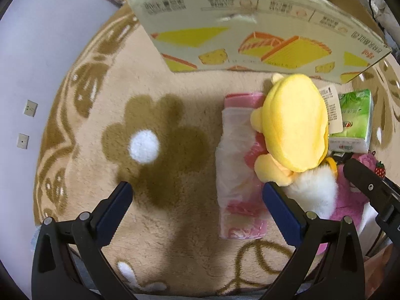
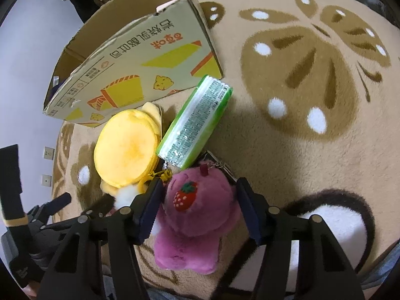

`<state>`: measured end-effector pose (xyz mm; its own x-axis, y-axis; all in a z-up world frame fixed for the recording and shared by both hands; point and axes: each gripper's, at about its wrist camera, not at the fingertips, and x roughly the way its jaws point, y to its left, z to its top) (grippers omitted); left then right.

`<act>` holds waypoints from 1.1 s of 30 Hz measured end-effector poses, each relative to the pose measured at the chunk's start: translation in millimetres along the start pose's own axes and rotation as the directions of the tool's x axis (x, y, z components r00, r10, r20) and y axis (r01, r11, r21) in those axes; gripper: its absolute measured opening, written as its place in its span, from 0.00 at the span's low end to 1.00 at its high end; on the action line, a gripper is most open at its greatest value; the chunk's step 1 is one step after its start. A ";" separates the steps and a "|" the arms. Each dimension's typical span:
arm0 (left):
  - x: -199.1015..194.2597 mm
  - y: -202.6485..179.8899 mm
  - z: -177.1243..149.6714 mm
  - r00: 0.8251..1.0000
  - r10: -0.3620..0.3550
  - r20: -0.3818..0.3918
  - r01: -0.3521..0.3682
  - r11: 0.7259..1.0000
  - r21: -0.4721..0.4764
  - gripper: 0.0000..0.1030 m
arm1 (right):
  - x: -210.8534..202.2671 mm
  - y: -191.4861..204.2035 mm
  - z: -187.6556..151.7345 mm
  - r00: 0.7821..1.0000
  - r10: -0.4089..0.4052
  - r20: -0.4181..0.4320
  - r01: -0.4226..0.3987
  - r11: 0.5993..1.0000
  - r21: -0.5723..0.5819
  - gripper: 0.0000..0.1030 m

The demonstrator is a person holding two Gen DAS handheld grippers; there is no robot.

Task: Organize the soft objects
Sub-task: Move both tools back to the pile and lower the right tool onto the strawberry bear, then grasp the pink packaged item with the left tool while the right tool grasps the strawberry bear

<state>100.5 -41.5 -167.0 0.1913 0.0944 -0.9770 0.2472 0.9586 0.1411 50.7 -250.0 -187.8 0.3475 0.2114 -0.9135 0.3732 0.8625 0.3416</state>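
A yellow plush pouch (image 1: 295, 122) lies on the rug before a cardboard box (image 1: 250, 25), on a pink-and-white tissue pack (image 1: 237, 170). A green tissue pack (image 1: 355, 120) lies to its right. My left gripper (image 1: 197, 195) is open and empty, above the rug left of the pouch. In the right wrist view, my right gripper (image 2: 197, 190) is open, its fingers on either side of a purple plush bear (image 2: 197, 215) with a strawberry. I cannot tell if the pads touch it. The yellow pouch (image 2: 127, 147) and green pack (image 2: 197, 122) lie just beyond.
The box (image 2: 130, 57) is open at the top, with dark items inside. The beige and brown rug (image 2: 312, 100) spreads to the right. A pale wall (image 1: 32, 62) with two sockets is on the left. The left gripper's body (image 2: 25, 215) shows at lower left.
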 end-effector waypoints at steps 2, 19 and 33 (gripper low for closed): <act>3.6 -1.0 1.0 1.000 -0.006 -0.010 0.006 1.000 -0.001 1.00 | 1.8 -0.2 0.1 1.000 0.010 -0.003 -0.010 1.000 0.000 0.64; 28.0 -30.5 13.9 1.000 -0.003 -0.024 0.005 0.997 0.076 0.99 | 2.4 -0.6 3.0 1.000 0.029 0.005 -0.029 1.000 -0.001 0.60; 27.9 -52.7 6.8 1.000 -0.016 -0.005 0.017 0.994 0.109 0.62 | -11.3 -2.1 8.0 0.996 0.026 0.082 -0.026 1.000 -0.008 0.49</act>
<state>99.3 -91.2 -200.6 0.1829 0.0799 -0.9799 0.3528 0.9250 0.1413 52.8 -257.9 -176.4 0.4268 0.1953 -0.8830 0.3571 0.8606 0.3630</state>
